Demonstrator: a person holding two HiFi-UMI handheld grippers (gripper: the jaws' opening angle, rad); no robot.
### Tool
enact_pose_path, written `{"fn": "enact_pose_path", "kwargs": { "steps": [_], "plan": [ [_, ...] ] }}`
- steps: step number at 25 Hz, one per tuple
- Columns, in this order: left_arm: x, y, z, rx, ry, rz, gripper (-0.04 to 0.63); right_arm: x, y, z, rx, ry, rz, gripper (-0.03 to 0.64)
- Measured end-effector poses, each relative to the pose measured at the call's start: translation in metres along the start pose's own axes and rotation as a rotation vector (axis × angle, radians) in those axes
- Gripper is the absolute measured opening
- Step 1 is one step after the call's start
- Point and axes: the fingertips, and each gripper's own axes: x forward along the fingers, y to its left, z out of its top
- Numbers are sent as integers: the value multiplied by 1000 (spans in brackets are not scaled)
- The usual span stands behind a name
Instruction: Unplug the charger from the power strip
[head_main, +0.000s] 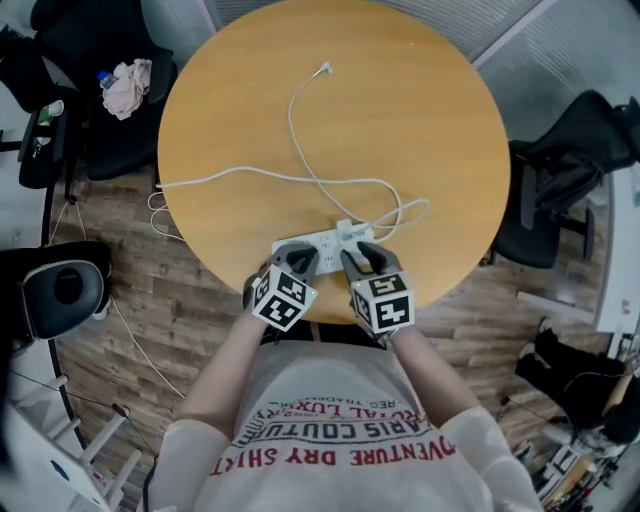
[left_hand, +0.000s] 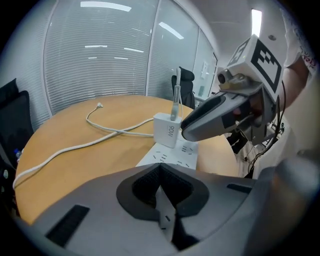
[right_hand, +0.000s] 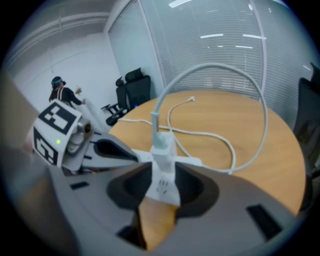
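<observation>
The left gripper (head_main: 296, 259) hovers just above the near left part of the power strip (head_main: 322, 241), angled down at it. Its jaws are closed together and hold nothing; through the thin slit behind their tips only the strip's white top shows. The right gripper (head_main: 362, 258) is beside it, over the near right part of the strip, also angled down. Its jaws stand apart and empty. The strip's end and the charger (head_main: 352, 232) show in the gap between them, but the pads do not press on either.

The white strip lies close to the near edge of the round wooden table (head_main: 420, 110). The charger, a small white block, sits upright in the strip at its right end, plugged in. A white cable (head_main: 296, 125) rises from the top of the charger, loops to the right of the strip, then runs away from it across the table to a loose plug end at the far side. A thicker white cord (head_main: 215, 177) leaves the strip's right end, curves back and goes left, off the table's edge.

Well beyond the strip, black office chairs (head_main: 115, 130) stand around the table, one to the far left with a pale cloth (head_main: 127, 87) on it.
</observation>
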Motion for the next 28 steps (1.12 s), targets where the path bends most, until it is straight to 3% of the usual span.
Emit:
{"fn": "enact_pose_path", "kwargs": {
  "steps": [6, 12, 20, 28],
  "plan": [
    [0, 0, 0, -24, 13, -26, 34, 15, 0, 7, -9, 26, -35, 190],
    [-2, 2, 0, -34, 14, -34, 34, 36, -2, 5, 18, 80, -77, 190],
    [-1, 2, -2, 35, -1, 33, 34, 44, -3, 6, 6, 79, -148, 166],
    [-1, 2, -1, -24, 13, -18, 34, 40, -3, 4, -18, 109, -157, 161]
  ]
}}
